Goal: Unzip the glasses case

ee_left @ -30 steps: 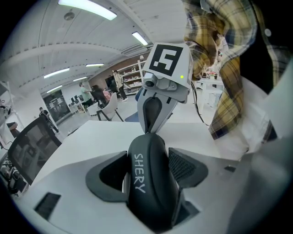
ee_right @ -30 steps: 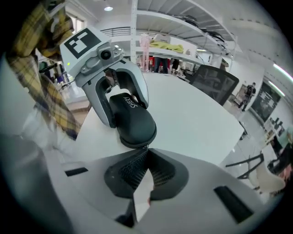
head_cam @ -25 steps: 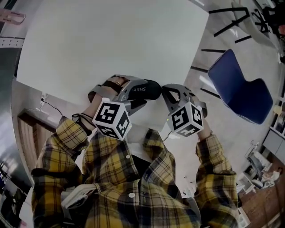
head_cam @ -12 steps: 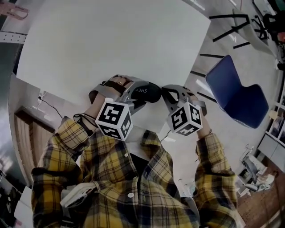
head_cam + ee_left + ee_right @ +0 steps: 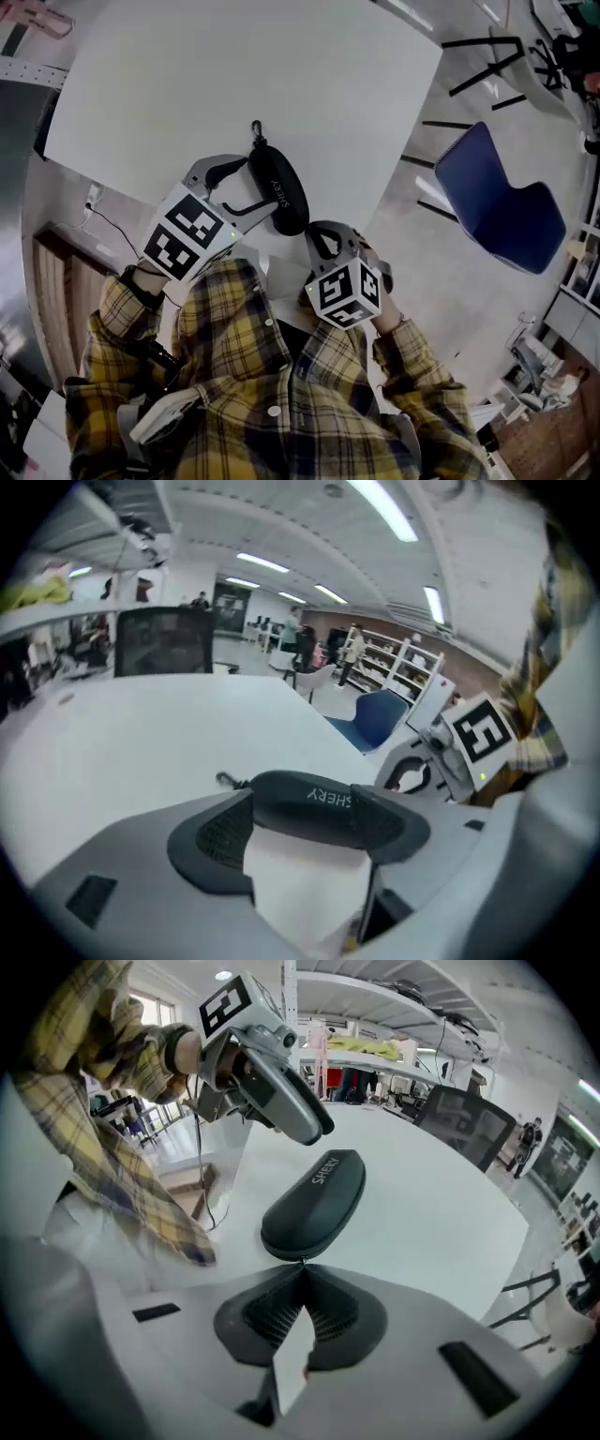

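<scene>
The black glasses case (image 5: 281, 192) lies on the white table (image 5: 234, 75), lengthwise away from me, with a small clip (image 5: 256, 128) at its far end. My left gripper (image 5: 251, 183) reaches it from the left. In the left gripper view the case (image 5: 309, 799) lies across the left gripper's (image 5: 307, 829) tips. Its jaws are opening, and the pads (image 5: 223, 834) stand apart from the case. My right gripper (image 5: 314, 232) is at the case's near end. In the right gripper view the right gripper (image 5: 302, 1265) is shut on the zipper pull at the tip of the case (image 5: 314, 1206).
A blue chair (image 5: 502, 192) stands on the floor right of the table. A cable (image 5: 103, 223) runs below the table's near left edge. A dark office chair (image 5: 164, 639) sits at the far side. The person's plaid sleeves fill the near foreground.
The case has swung from lying crosswise to pointing away from me. Both grippers moved left; the left one rolled and its jaws widened. The right gripper stays at the case's end.
</scene>
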The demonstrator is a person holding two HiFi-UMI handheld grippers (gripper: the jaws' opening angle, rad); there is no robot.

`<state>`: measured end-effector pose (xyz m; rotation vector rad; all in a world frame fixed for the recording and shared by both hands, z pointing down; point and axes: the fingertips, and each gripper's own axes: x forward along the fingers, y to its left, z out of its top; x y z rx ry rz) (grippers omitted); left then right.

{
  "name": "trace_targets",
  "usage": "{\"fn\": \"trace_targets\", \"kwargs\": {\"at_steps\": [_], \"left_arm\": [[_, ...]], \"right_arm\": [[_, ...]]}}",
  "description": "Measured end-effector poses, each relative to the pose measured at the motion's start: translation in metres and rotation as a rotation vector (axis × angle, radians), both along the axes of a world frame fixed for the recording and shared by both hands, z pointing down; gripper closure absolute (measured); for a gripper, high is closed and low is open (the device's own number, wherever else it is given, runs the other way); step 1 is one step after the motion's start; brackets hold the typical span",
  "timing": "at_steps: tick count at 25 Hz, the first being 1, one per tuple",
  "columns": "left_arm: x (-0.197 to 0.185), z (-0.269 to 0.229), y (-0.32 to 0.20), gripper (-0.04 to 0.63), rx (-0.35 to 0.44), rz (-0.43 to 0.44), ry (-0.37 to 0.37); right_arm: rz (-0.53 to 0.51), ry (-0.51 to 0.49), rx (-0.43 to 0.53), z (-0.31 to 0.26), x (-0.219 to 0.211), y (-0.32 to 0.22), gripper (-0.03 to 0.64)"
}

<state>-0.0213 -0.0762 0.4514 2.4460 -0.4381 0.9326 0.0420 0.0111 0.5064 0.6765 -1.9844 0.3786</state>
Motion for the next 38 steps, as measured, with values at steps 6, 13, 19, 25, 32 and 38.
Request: {"fn": "trace_targets", "kwargs": {"at_steps": [6, 13, 19, 25, 32, 38], "left_arm": [[-0.019, 0.021, 0.013, 0.244, -0.276, -0.239, 0.063], [-0.019, 0.045, 0.009, 0.245, -0.345, -0.333, 0.042], [-0.009, 0.051, 0.013, 0.249, -0.278, -0.289, 0.033], [-0.007, 0.051, 0.014, 0.249, -0.291, -0.28, 0.054], [-0.006, 0.052, 0.014, 0.249, -0.295, -0.282, 0.059], [-0.005, 0.052, 0.014, 0.249, -0.303, -0.282, 0.061]], "right_arm": [[-0.022, -0.094, -0.071, 0.002, -0.045, 0.008, 0.618], [-0.006, -0.142, -0.127, 0.011, -0.071, 0.007, 0.618], [0.004, -0.146, -0.146, 0.018, -0.068, 0.008, 0.618], [-0.012, -0.126, -0.151, 0.018, -0.056, 0.003, 0.618], [-0.052, -0.089, -0.118, 0.018, -0.039, -0.02, 0.618], [-0.096, -0.064, -0.093, 0.018, -0.031, -0.051, 0.618]]}}
